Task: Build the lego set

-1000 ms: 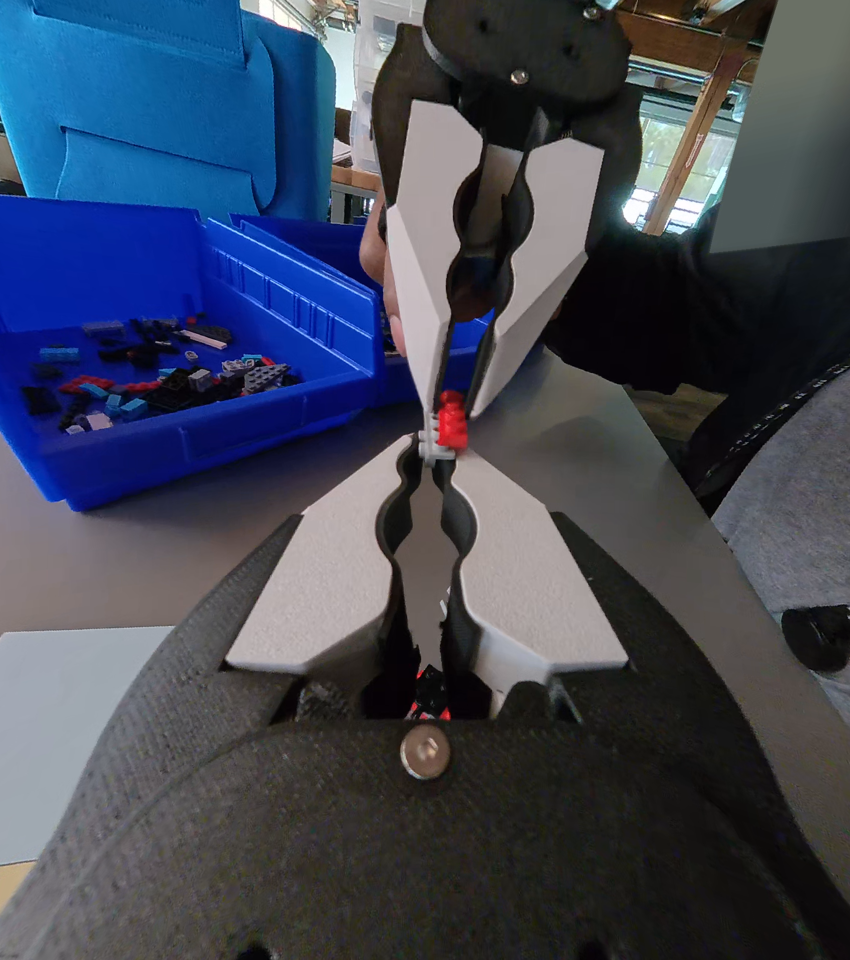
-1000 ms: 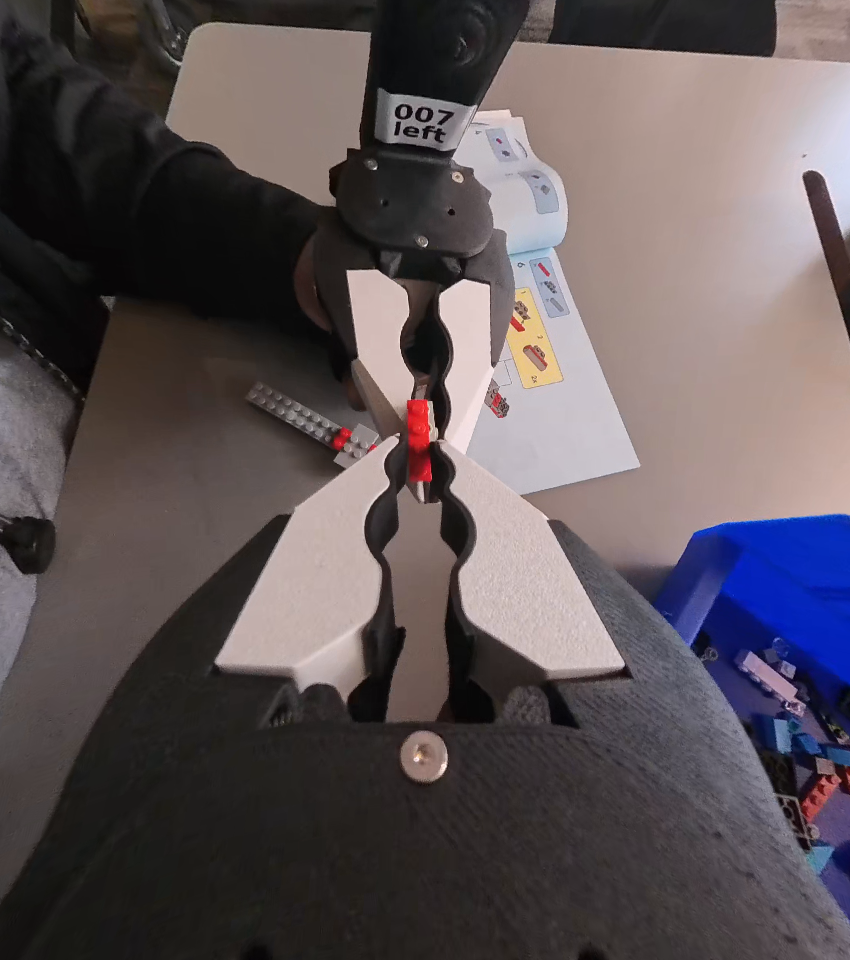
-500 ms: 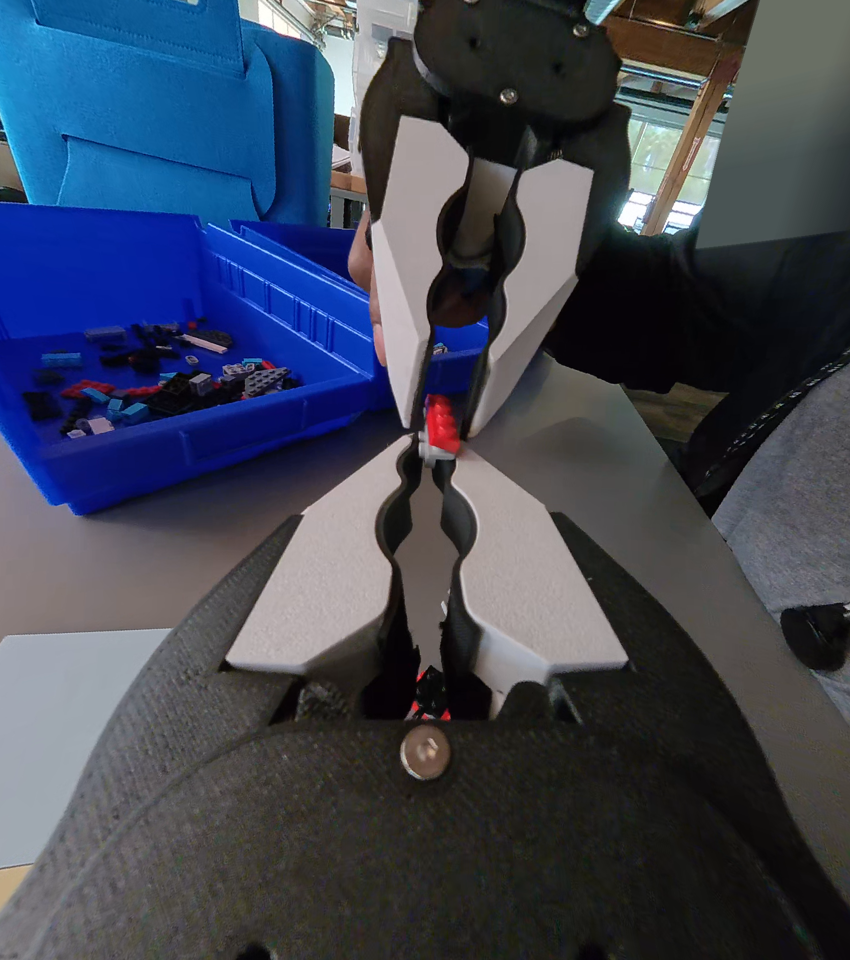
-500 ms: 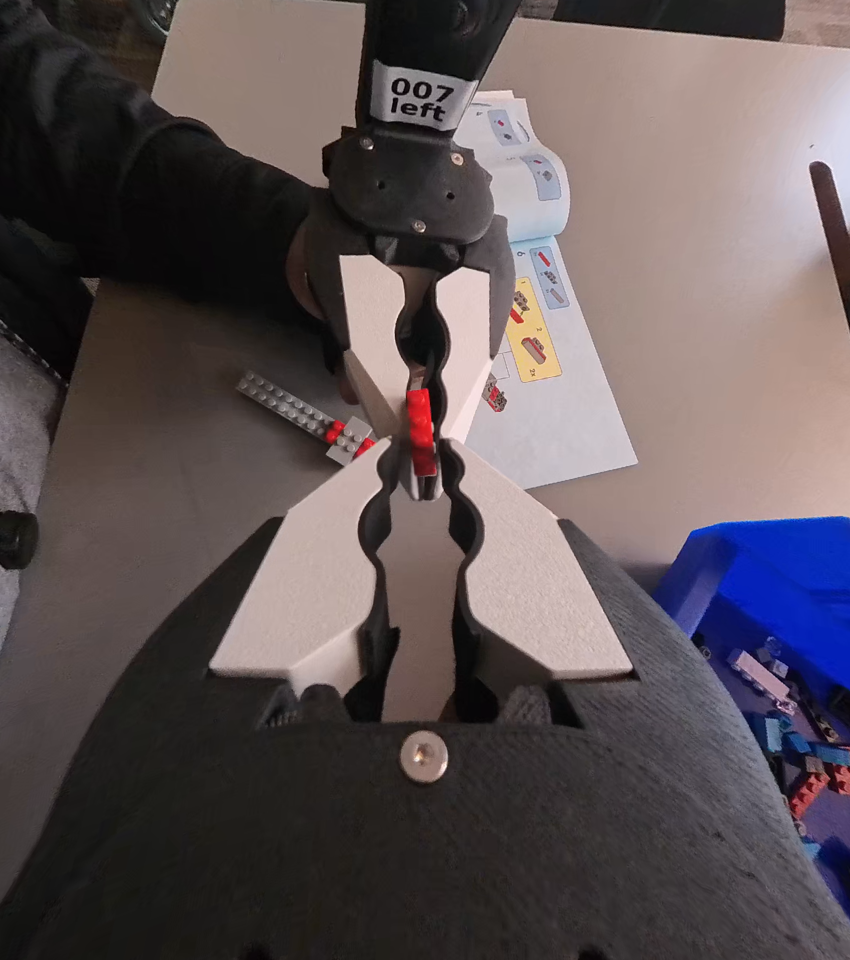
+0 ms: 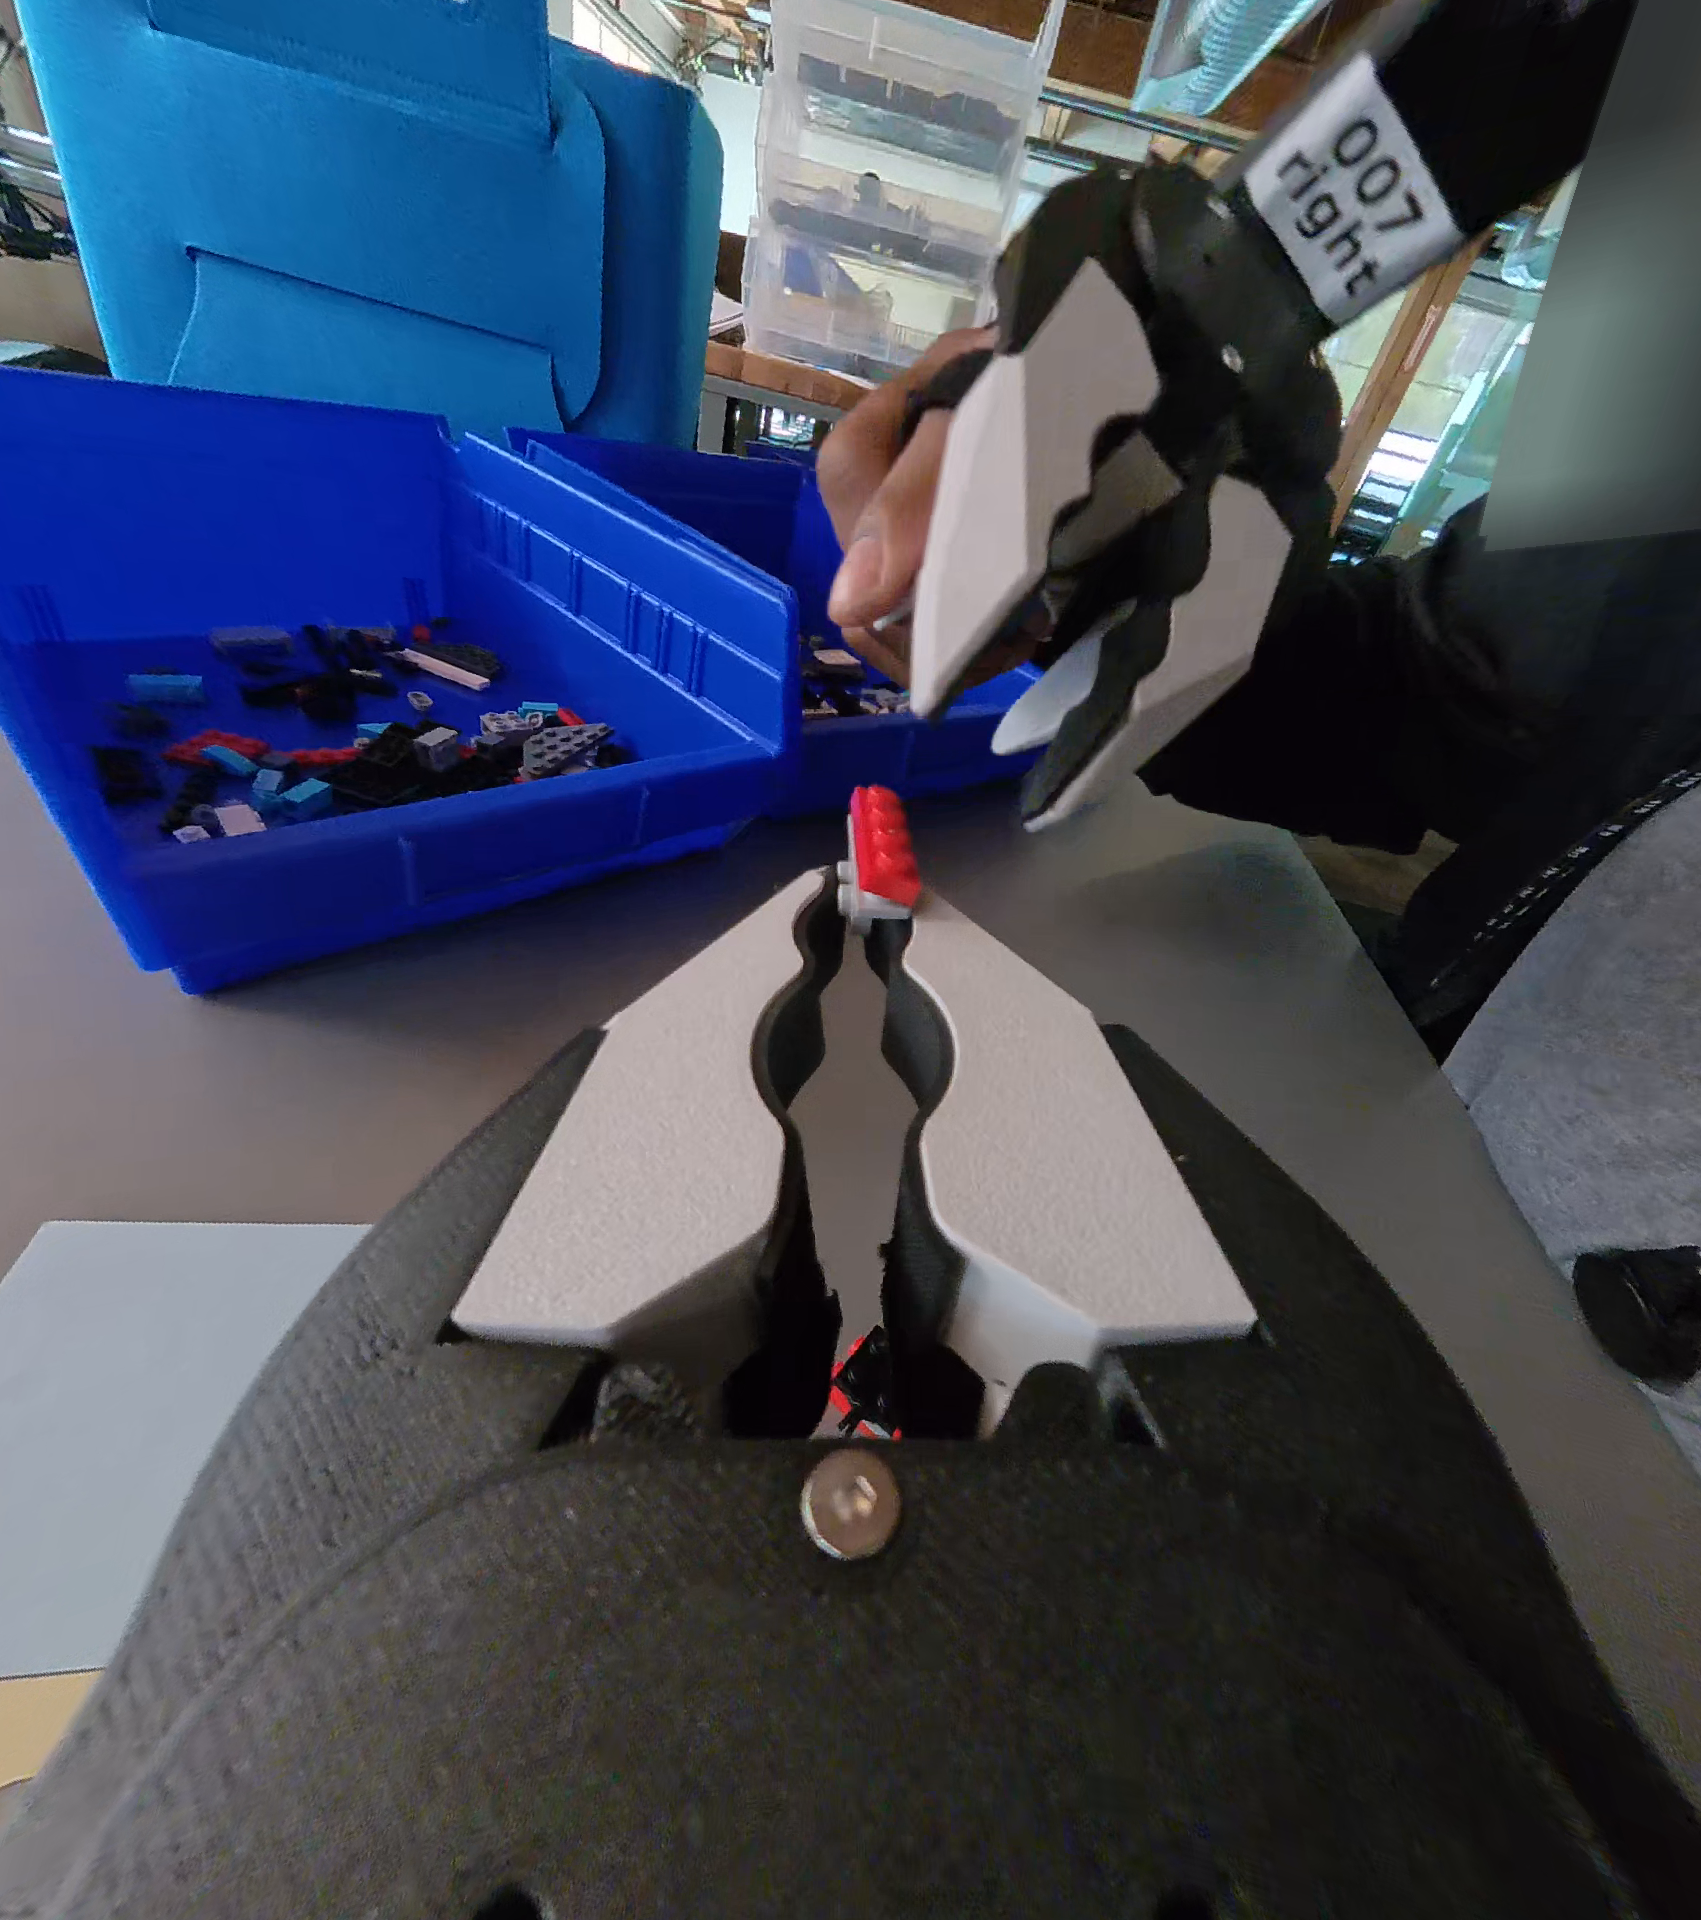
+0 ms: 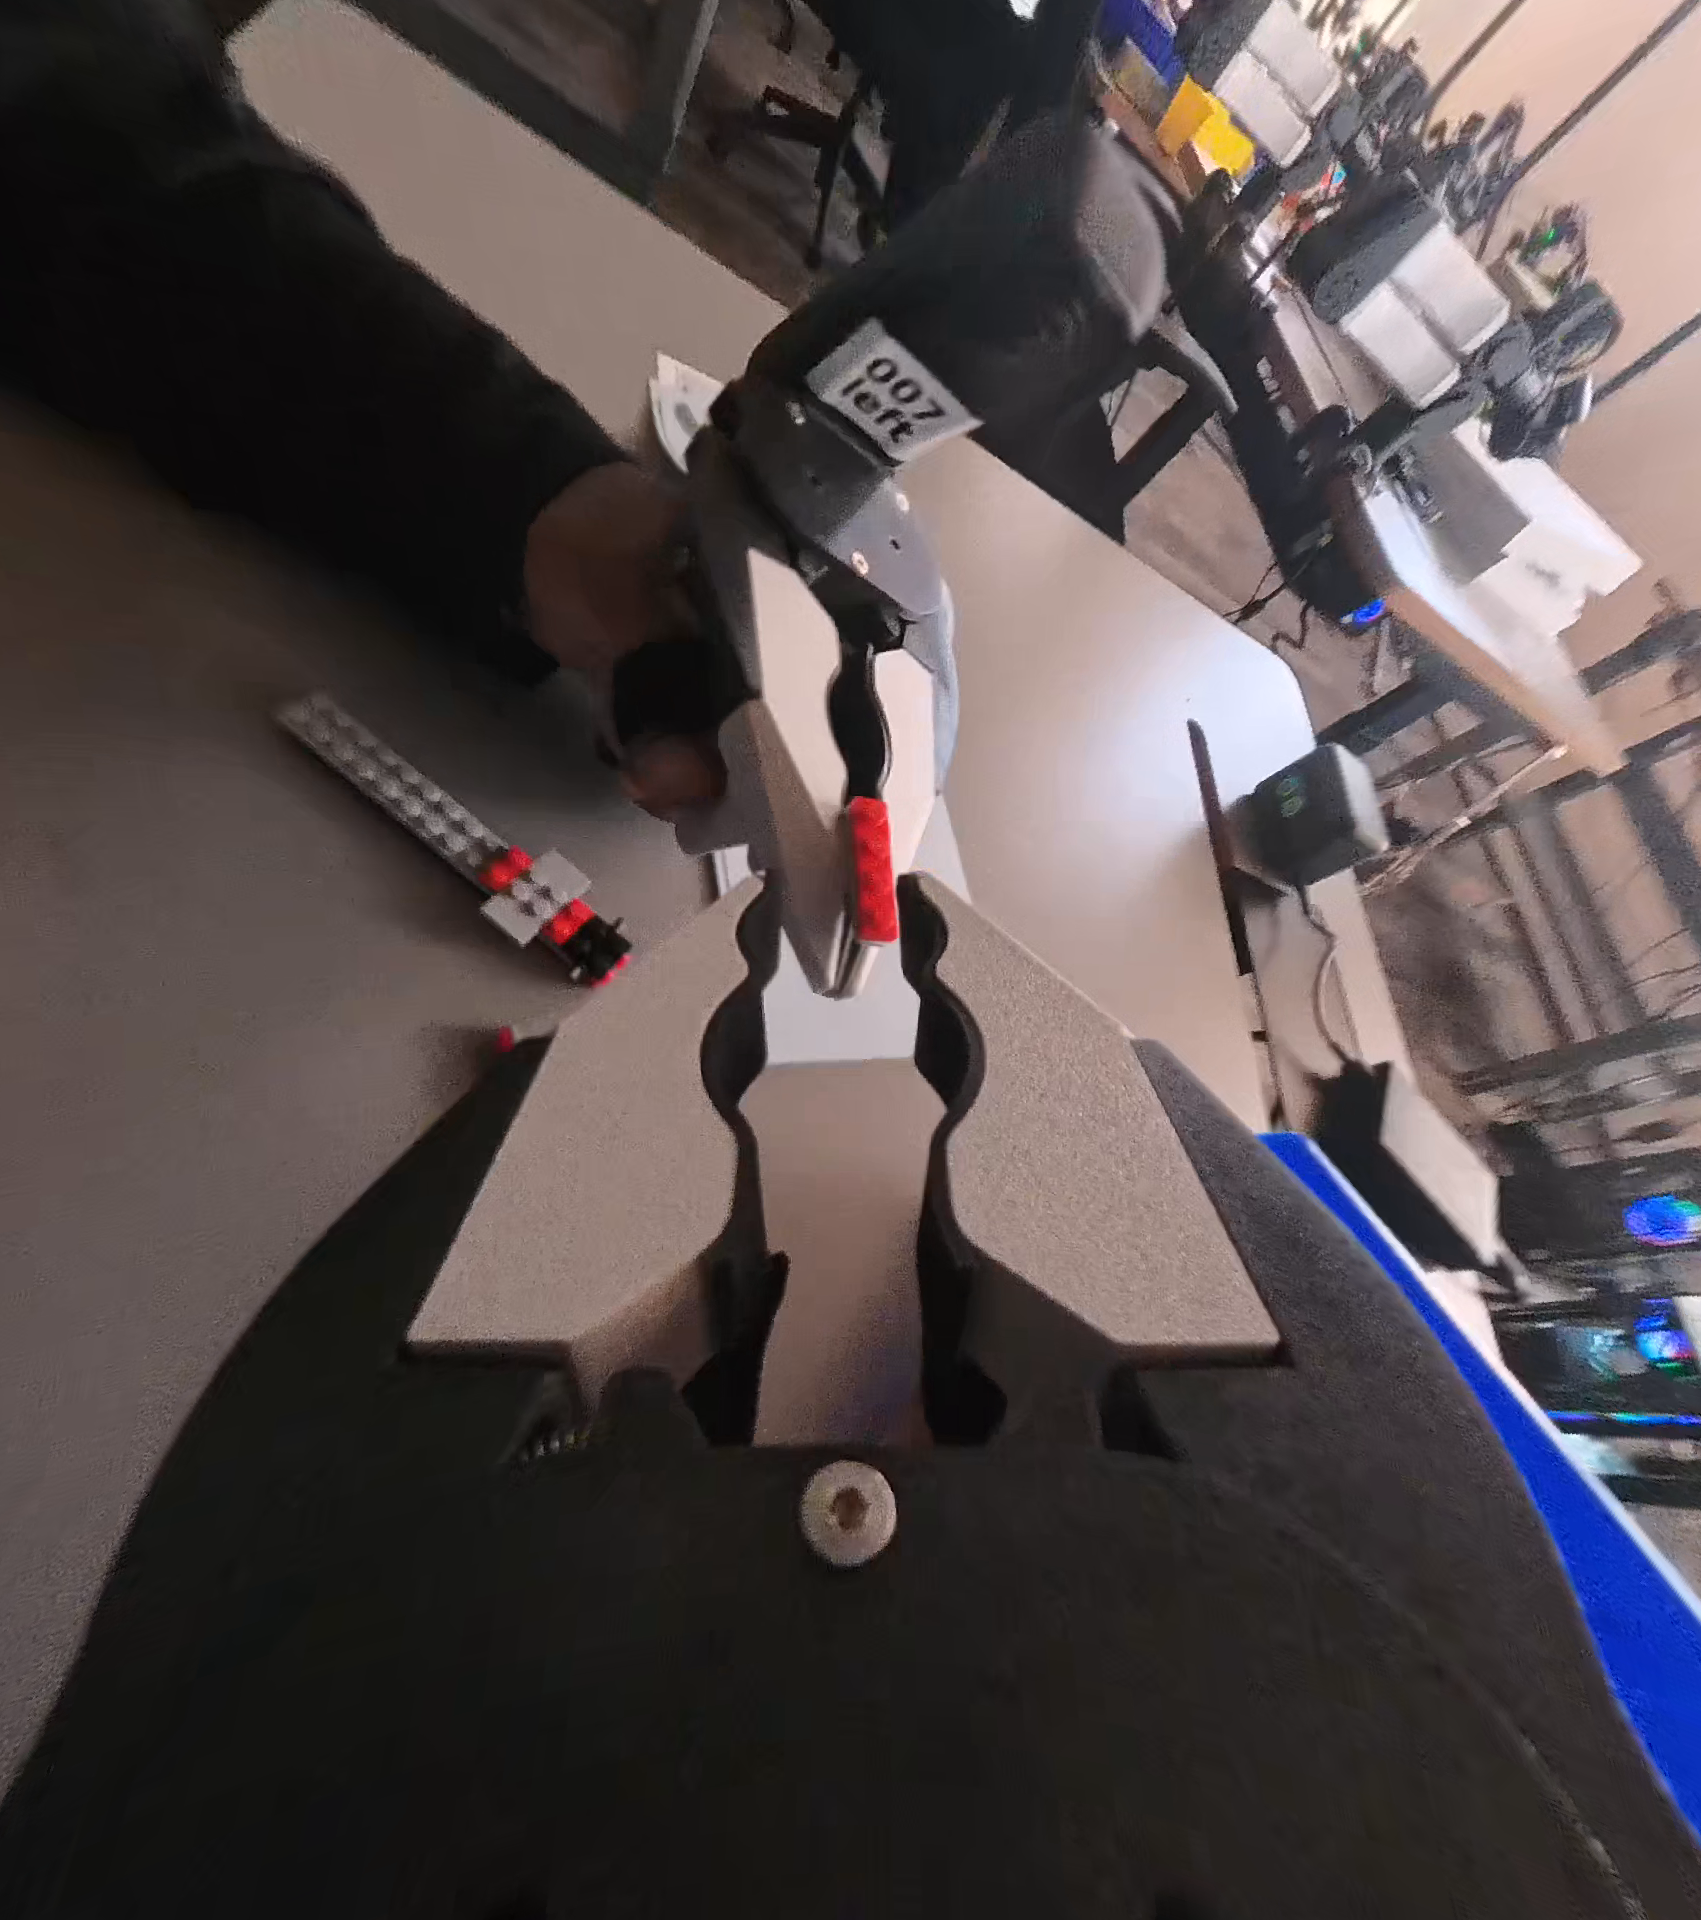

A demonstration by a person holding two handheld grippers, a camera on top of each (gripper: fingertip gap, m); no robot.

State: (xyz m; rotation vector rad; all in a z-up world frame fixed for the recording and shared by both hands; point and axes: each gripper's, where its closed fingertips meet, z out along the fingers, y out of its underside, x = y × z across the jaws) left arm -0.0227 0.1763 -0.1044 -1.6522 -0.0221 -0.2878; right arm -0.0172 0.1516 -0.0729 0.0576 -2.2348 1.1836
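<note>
My left gripper (image 5: 872, 906) is shut on a small grey piece with a red brick (image 5: 883, 844) stuck on top, held above the grey table (image 5: 202, 1091). My right gripper (image 5: 976, 764) is open and empty, tilted, up and to the right of the brick. In the right wrist view my right gripper (image 6: 835, 899) stands open just in front of the left gripper (image 6: 851, 956) and its red brick (image 6: 872, 873), without touching. A long grey plate (image 6: 410, 800) with red and grey bricks at one end lies on the table to the left.
Two blue bins (image 5: 410, 842) with several loose bricks stand at the back left, one behind the other. The instruction booklet (image 5: 98, 1403) lies at the near left. A person's dark sleeve (image 5: 1448, 675) and grey lap fill the right side. A blue chair stands behind. Less than 4 cm separates the two grippers' tips. The long grey plate (image 6: 410, 800) is about equally far from each gripper, around 15 centimeters.
My right gripper has opened, let go of the red brick and swung away up and to the right, tilting. The red brick stays on the grey piece in my left gripper.
</note>
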